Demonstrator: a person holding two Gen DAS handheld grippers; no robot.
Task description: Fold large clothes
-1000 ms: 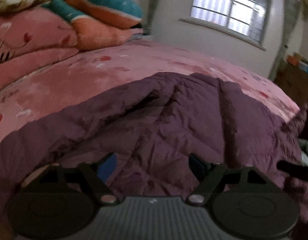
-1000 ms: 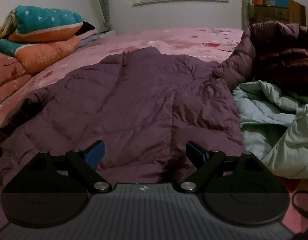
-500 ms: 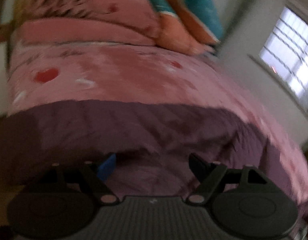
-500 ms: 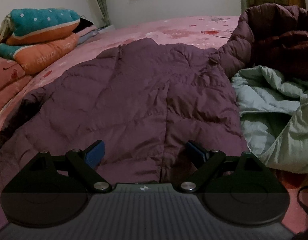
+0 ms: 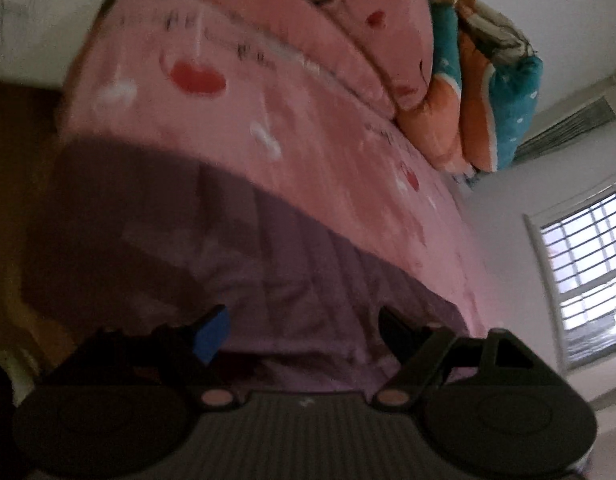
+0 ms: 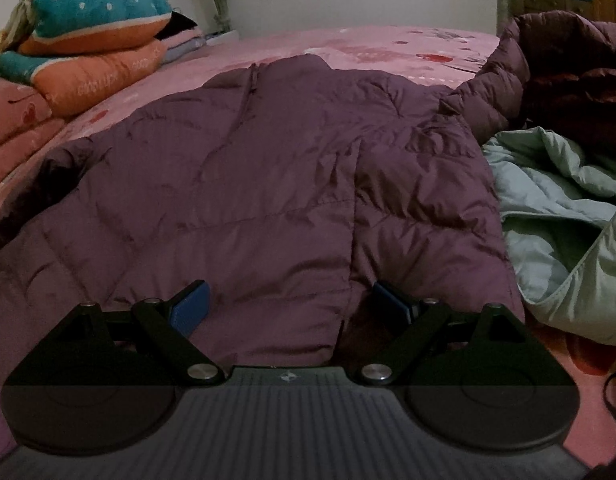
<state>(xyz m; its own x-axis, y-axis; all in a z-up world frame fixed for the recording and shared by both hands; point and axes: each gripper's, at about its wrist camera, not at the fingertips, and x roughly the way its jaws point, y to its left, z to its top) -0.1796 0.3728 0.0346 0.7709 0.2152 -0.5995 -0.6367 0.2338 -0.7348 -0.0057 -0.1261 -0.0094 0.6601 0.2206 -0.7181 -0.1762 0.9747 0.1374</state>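
My left gripper (image 5: 304, 334) has swung over and tipped sideways, out to the purple coat's (image 6: 268, 184) left edge. Both grippers are open, holding nothing. The coat lies flat on the bed (image 6: 367, 46), ready for folding.

My left gripper (image 5: 300, 330) has rolled sharply: in its view the window (image 5: 587, 280), formerly upper right, now sits at the right edge, and the stacked pillows (image 5: 467, 92) have swung from upper left to upper right. This gripper has also travelled sideways toward the edge of the purple jacket (image 6: 268, 184); only the jacket's outer strip now lies ahead of my left fingers, with more pink bedsheet (image 5: 268, 120) visible beyond it. In my right gripper's (image 6: 288, 304) view the jacket sits slightly lower and nearer, its hem now between the jaws.
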